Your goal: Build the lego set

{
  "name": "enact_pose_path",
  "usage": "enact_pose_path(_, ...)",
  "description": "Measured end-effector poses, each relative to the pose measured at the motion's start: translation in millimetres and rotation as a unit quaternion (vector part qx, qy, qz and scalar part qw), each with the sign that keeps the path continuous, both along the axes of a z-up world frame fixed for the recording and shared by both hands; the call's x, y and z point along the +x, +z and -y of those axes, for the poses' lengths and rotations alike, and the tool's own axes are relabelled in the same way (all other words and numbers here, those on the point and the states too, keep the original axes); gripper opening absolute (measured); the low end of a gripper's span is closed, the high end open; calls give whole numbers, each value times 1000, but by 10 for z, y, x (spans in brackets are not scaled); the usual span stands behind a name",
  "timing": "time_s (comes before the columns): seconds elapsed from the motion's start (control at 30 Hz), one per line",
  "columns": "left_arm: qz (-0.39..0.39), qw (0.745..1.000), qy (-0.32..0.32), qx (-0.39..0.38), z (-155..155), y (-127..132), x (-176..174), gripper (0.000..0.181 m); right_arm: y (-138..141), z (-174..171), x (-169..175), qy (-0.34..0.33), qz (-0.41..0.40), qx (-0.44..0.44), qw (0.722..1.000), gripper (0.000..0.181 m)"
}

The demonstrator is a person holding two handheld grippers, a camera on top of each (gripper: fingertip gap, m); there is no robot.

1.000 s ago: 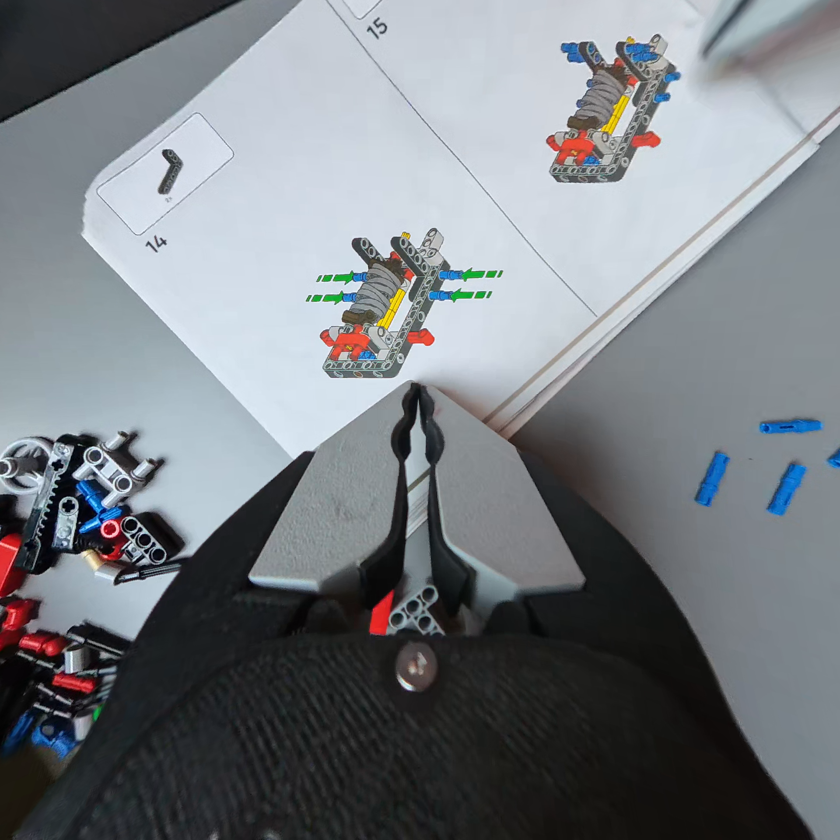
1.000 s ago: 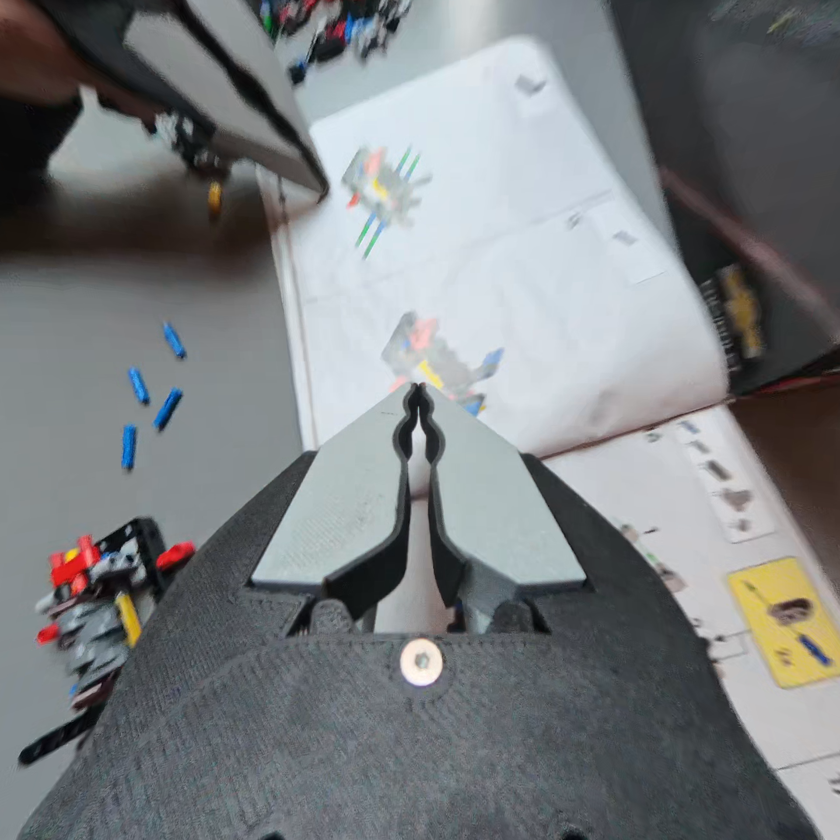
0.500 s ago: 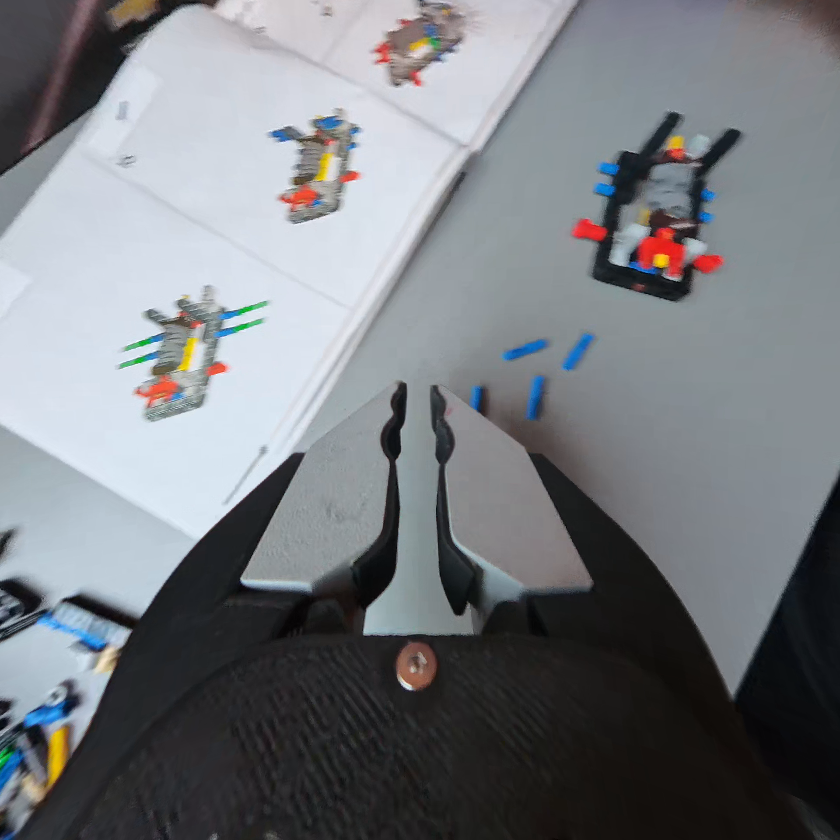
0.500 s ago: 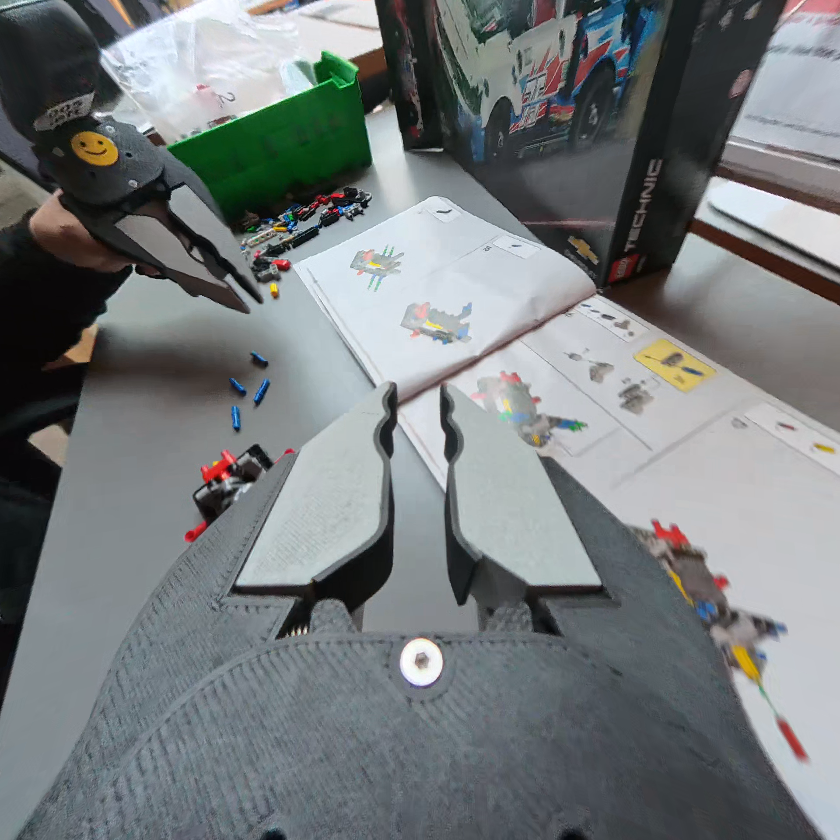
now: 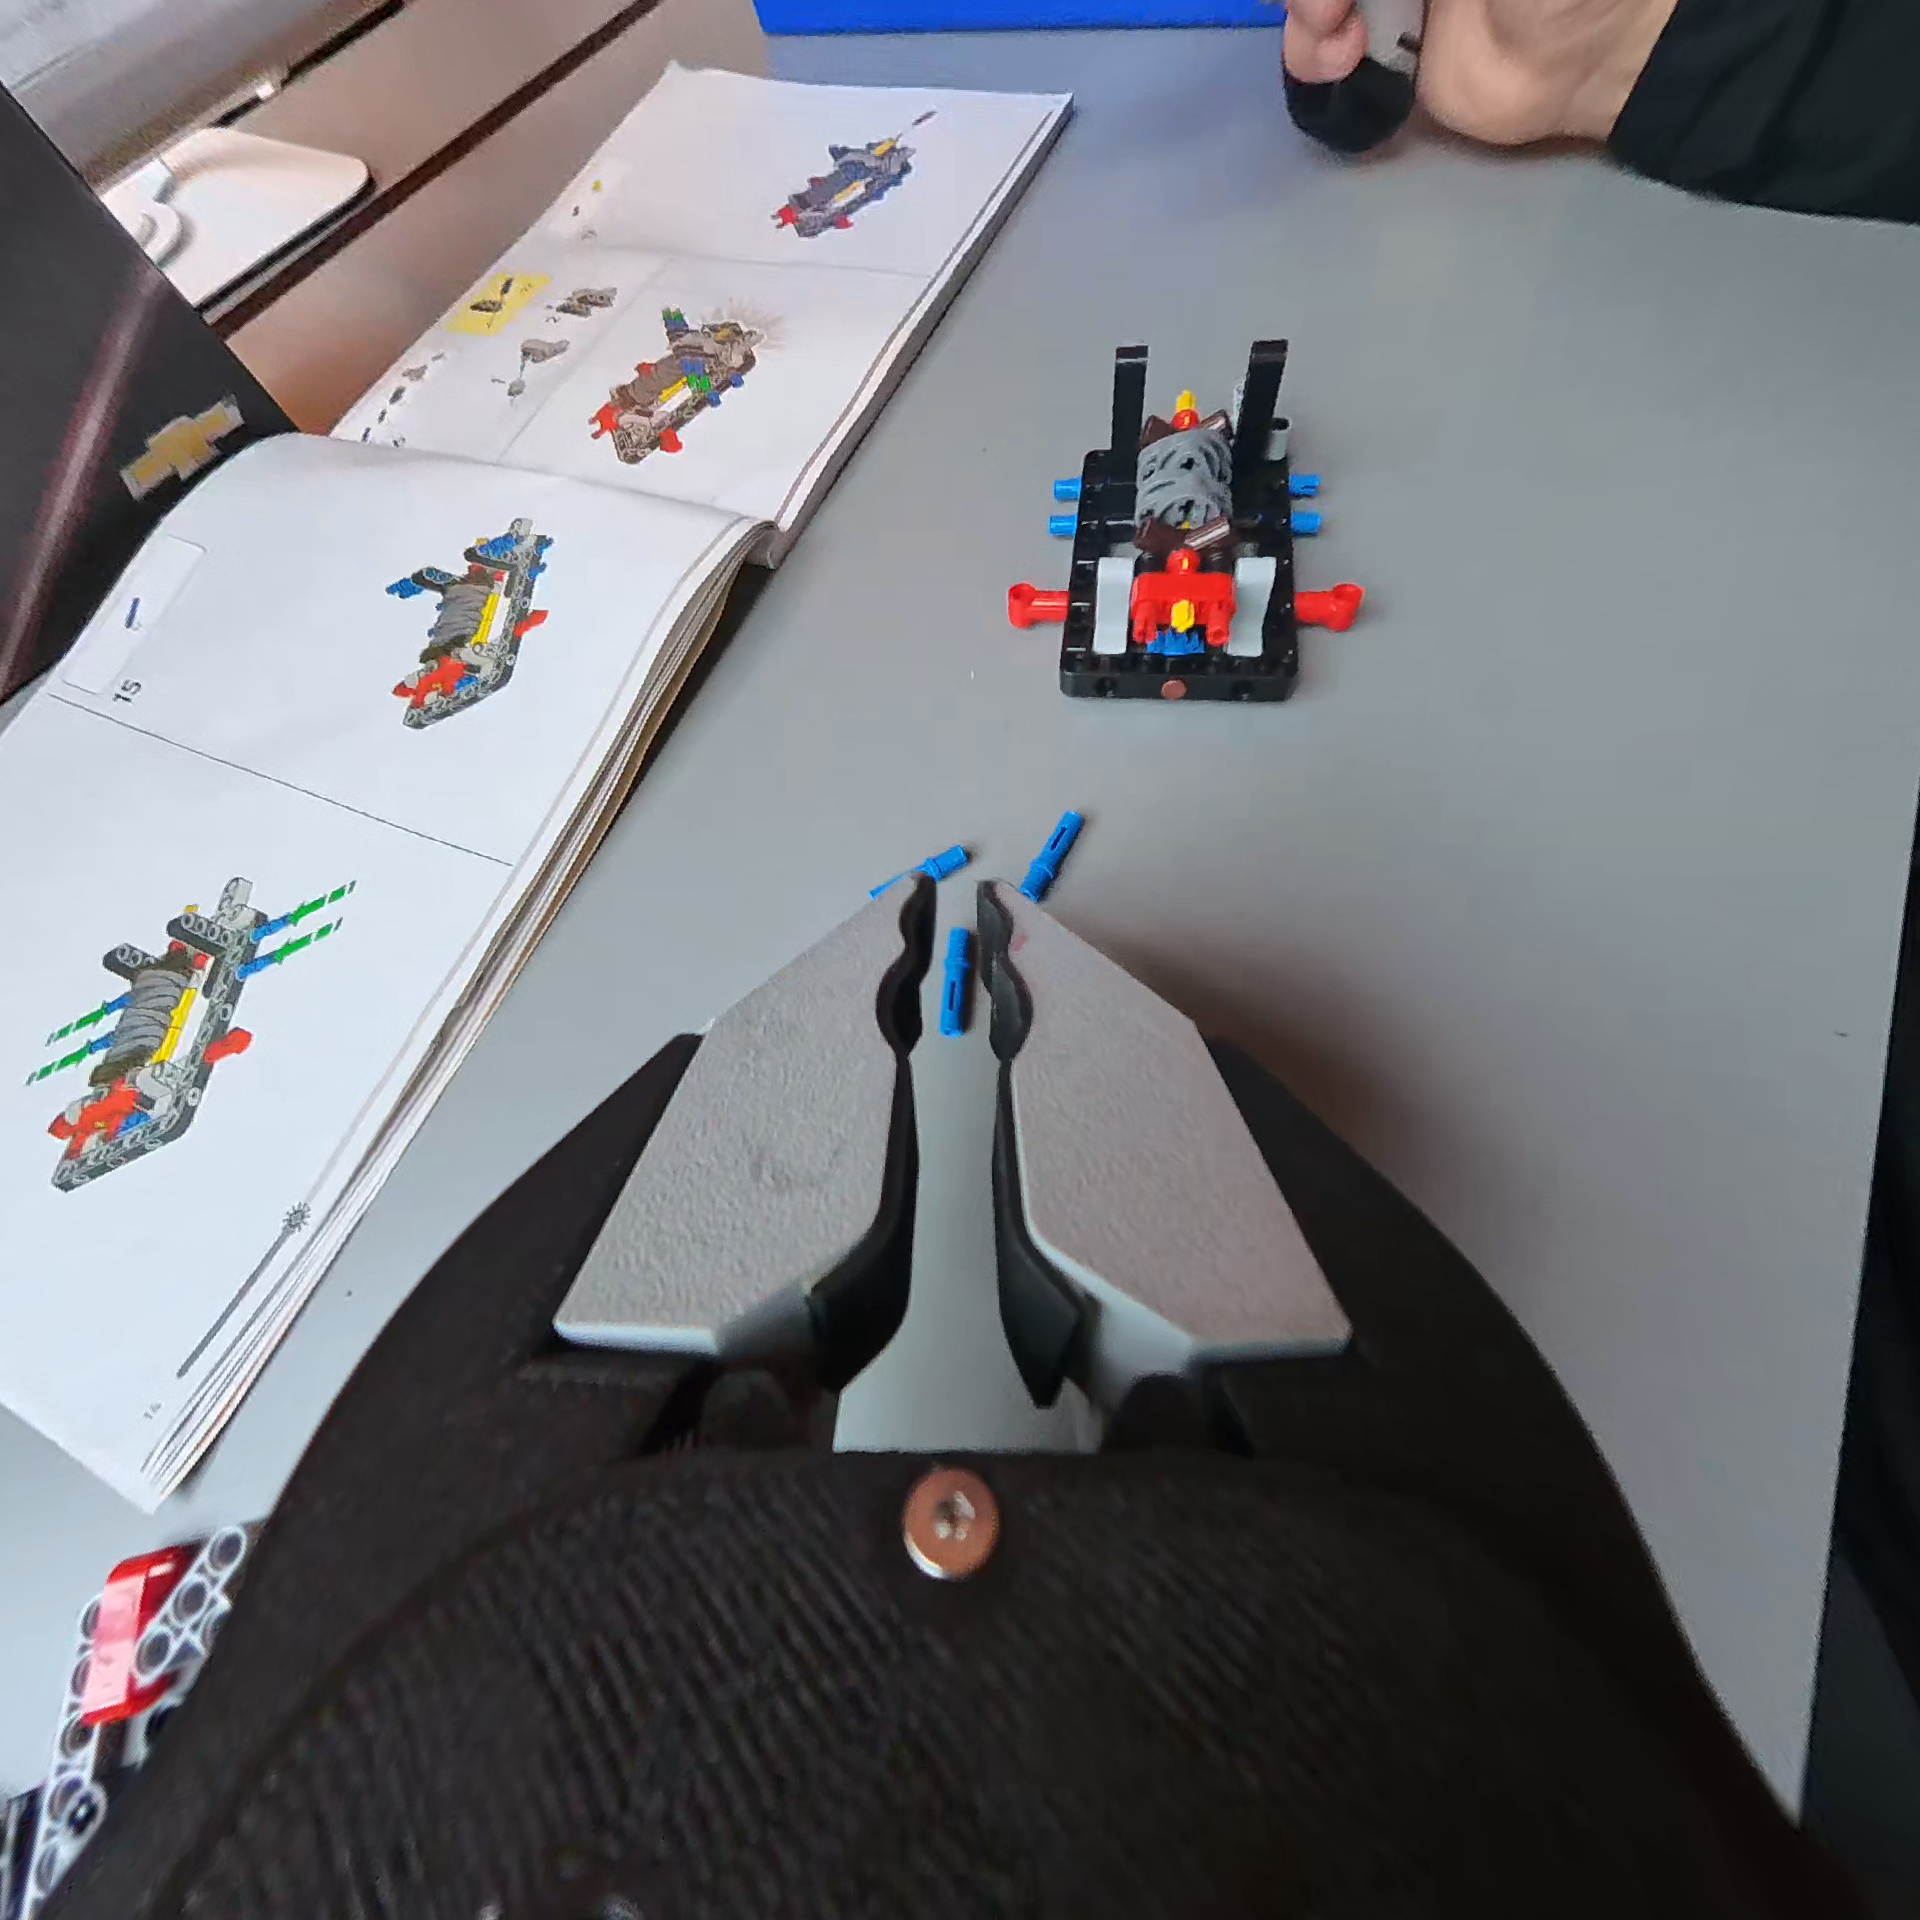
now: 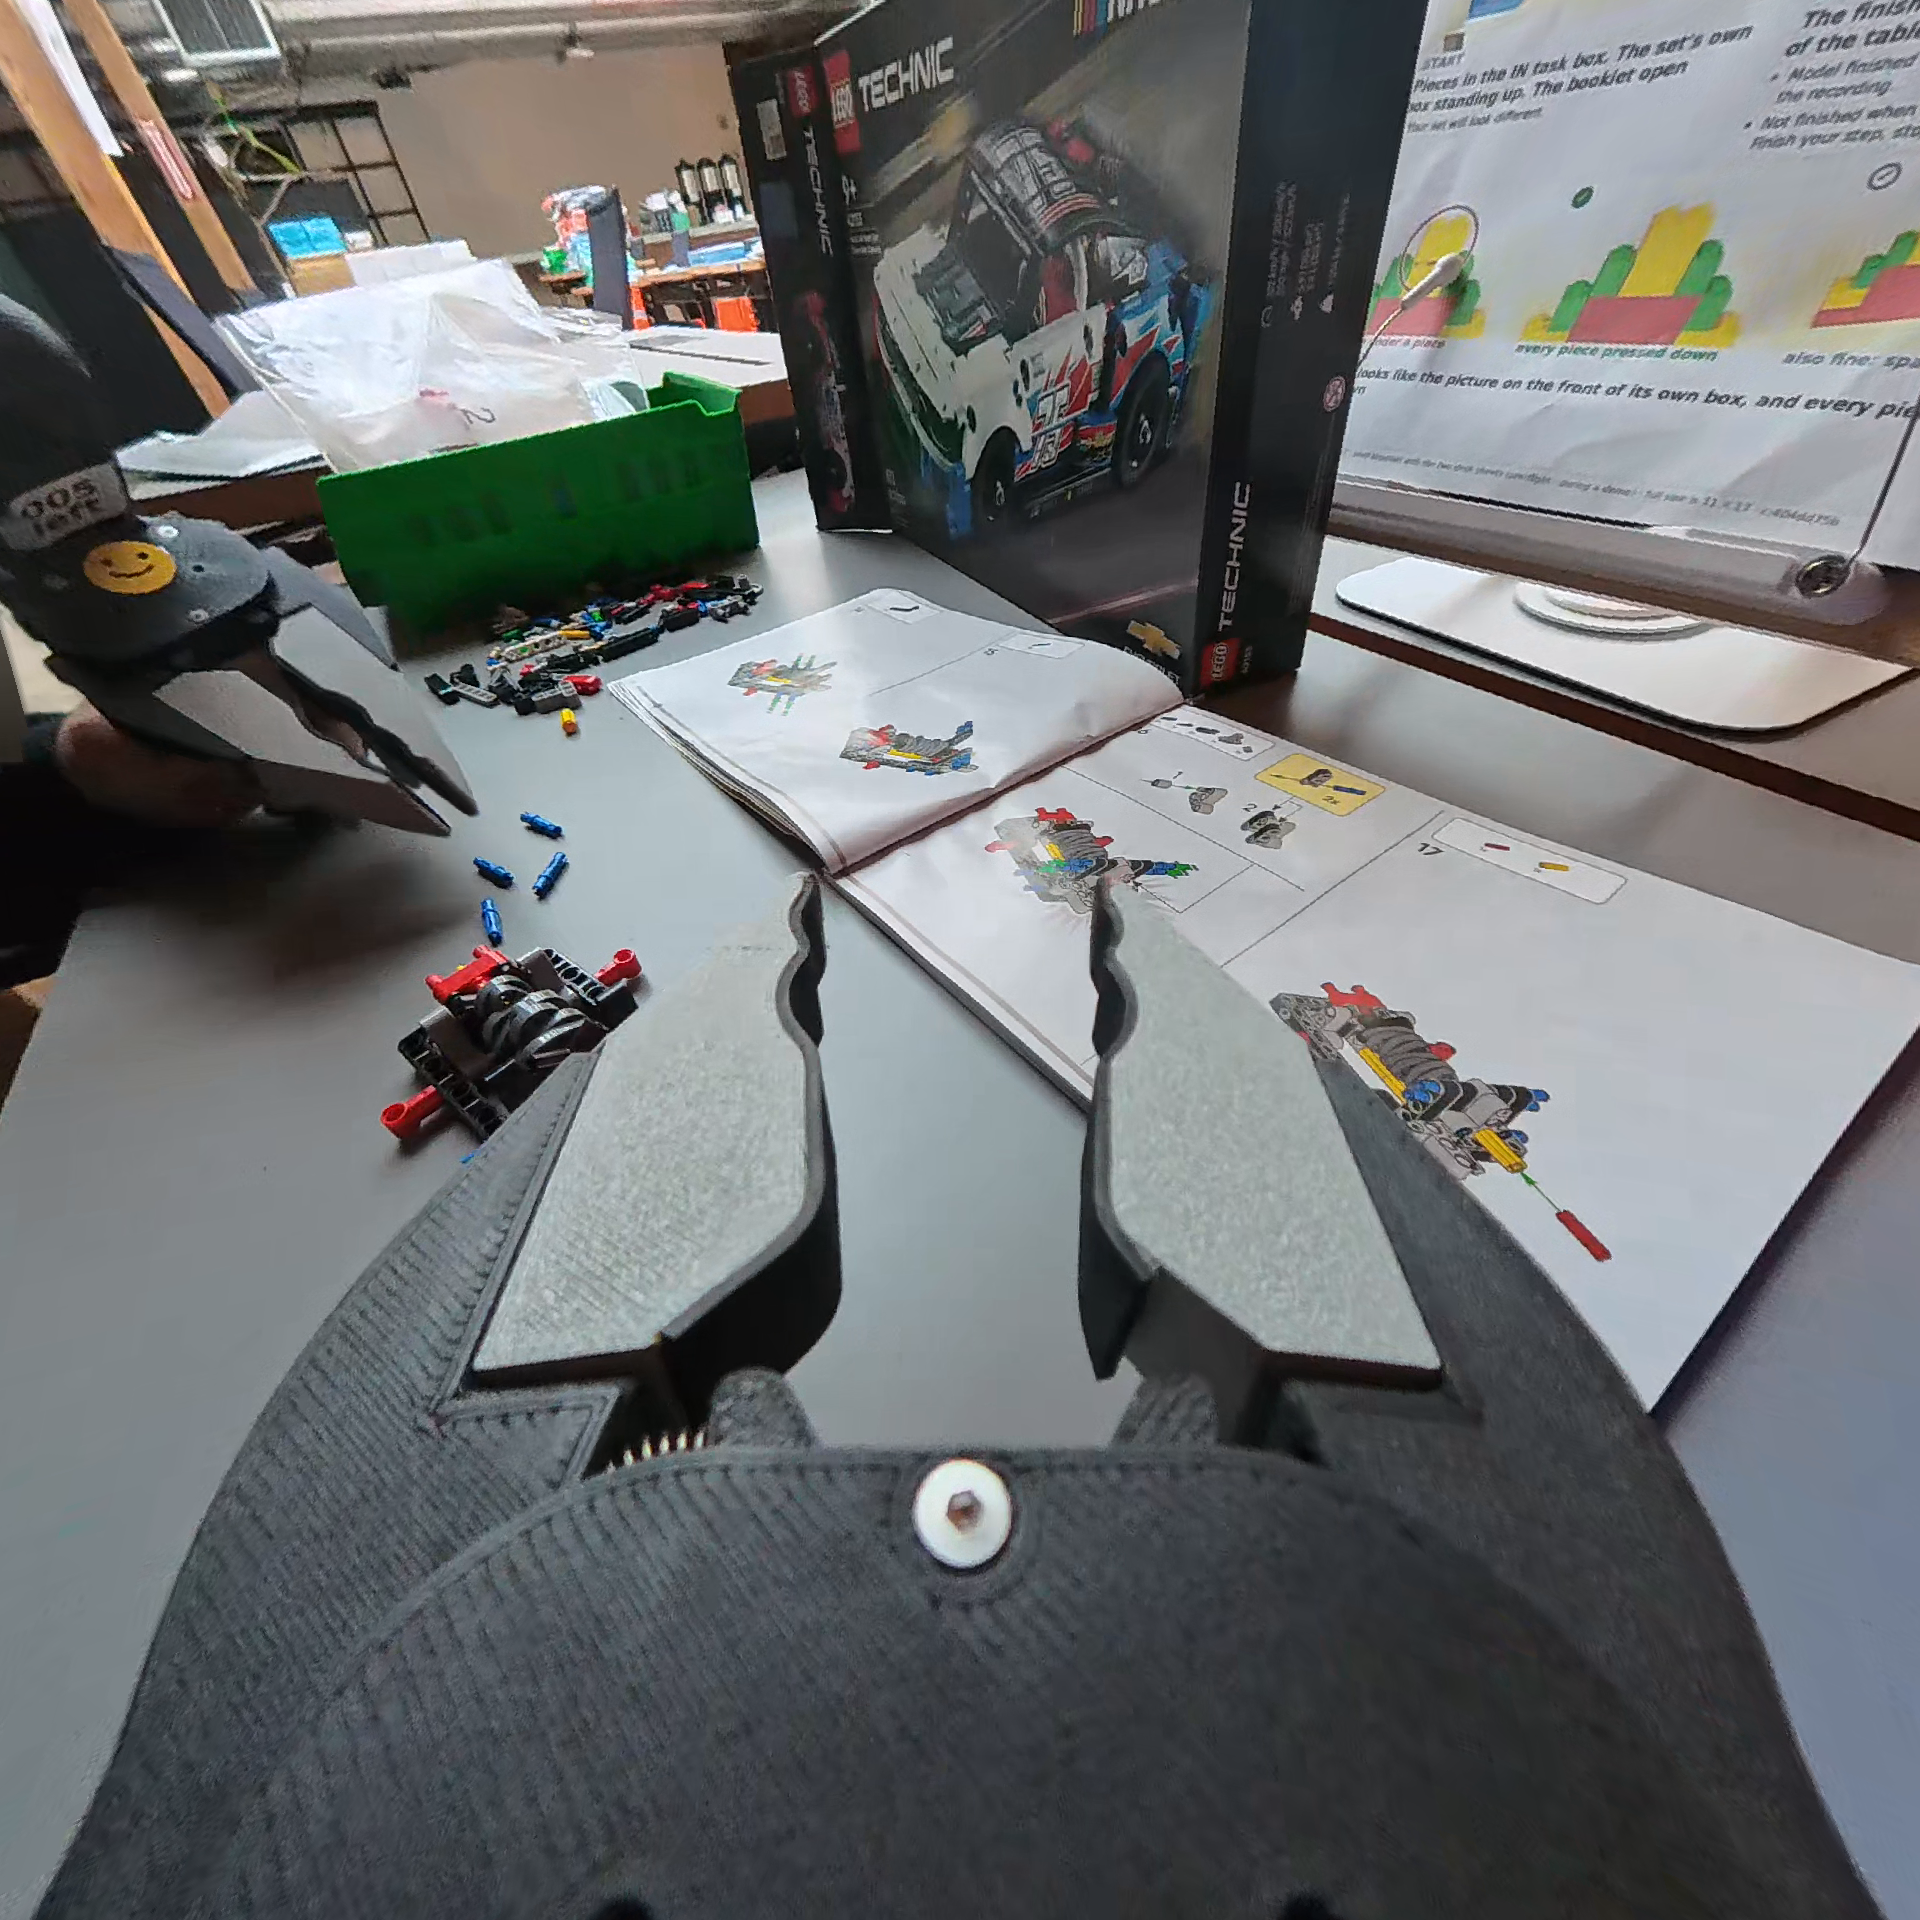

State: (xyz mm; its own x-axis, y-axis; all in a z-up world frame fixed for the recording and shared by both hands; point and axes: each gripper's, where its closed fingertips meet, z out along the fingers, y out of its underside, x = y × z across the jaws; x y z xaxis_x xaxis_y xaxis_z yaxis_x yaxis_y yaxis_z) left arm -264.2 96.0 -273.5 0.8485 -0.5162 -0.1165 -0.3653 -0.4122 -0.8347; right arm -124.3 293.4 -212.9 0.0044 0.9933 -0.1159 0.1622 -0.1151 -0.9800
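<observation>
Left hand-held gripper (image 5: 951,894): fingers (image 5: 790,1143) matt grey, fine grainy texture, black smooth inner lining; body black, ribbed layered plastic, shiny metal screw (image 5: 951,1524). Right hand-held gripper (image 6: 951,904): same grainy grey fingers (image 6: 675,1143), dark grey ribbed plastic body. Surface (image 5: 1507,935) smooth matt grey. Blue pins (image 5: 954,982) glossy plastic. Partly built model (image 5: 1184,540): glossy black, red, grey plastic. Instruction booklet (image 5: 312,790) matt white paper, printed, pages slightly curled. Green bin (image 6: 540,520) smooth plastic. Set box (image 6: 1091,312) glossy printed cardboard. Clear bag (image 6: 416,353) crinkled shiny film.
</observation>
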Motion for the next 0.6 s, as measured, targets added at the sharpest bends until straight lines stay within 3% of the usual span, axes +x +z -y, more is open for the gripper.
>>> enact_pose_path(0.13,-1,1000,-3,13,-9,30,-21,10,-25,-15,-40,-7,6,12,1000,51)
enact_pose_path(0.6,89,996,9,26,-51,194,-170,2,-148,-188,-126,-50,50,69,995,46)
